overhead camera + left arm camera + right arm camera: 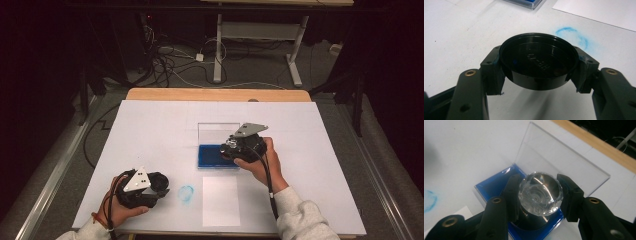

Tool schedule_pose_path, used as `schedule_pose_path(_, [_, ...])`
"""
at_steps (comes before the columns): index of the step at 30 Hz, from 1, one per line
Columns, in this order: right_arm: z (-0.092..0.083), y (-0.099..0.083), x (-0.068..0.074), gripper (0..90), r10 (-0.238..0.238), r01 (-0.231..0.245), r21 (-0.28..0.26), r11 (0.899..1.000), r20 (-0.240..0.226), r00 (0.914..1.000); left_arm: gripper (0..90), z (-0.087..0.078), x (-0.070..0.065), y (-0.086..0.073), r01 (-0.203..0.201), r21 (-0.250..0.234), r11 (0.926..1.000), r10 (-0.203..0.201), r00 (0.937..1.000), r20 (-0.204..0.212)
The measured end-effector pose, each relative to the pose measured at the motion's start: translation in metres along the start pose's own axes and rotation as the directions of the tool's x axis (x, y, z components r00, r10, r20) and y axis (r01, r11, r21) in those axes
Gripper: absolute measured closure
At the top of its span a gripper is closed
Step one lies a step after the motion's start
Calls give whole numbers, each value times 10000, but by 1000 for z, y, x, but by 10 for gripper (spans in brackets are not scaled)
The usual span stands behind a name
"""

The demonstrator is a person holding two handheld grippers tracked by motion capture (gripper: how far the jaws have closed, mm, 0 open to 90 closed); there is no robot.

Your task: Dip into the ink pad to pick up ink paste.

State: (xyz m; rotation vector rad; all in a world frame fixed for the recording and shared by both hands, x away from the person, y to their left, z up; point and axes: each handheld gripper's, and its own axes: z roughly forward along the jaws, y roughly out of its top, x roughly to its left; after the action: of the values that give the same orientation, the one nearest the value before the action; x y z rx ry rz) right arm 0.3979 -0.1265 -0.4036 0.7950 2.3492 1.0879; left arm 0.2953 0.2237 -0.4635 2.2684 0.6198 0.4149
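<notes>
- The right tongs (537, 195) are clamped on a clear faceted stamp handle (540, 193), its dark body standing on the blue ink pad (210, 156) inside an open case whose clear lid (564, 160) stands upright behind.
- The left tongs (537, 72) are closed on a round black cap (538, 62), held just above the white surface (150, 135), near a blue ring mark (186, 193).
- Risk: the faceted handle looks slick, so I judge it could twist or slip between the pads if the stamp is lifted at a tilt.
- Risk: pressing off-centre could tip the light case or knock the lid shut on the tongs.
- Risk: an inked face carried carelessly may smear the surface or miss the white paper sheet (221, 200) lying in front of the pad.
- Pose: the right hand (262, 165) reaches forward with the tongs angled down onto the pad; the left hand (122, 205) rests low at the near-left, its tongs pointing toward the ring mark.
</notes>
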Motion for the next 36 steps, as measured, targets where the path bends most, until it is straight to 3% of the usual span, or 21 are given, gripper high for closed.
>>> schedule_pose_path(11, [-35,12,-3,574,-132,118,-1066,9942,-123,9998,366,-1,0,-1,74,16,10000,-74,10000,-46])
schedule_pose_path(26, [-58,12,-3,574,-307,280,-1384,9900,-172,9994,366,1,-1,1,-57,54,10000,58,10000,-37])
schedule_pose_path(36, [-69,13,-1,574,-430,367,-1603,9864,-362,9984,366,-1,2,-2,92,-29,10000,-92,9999,-51])
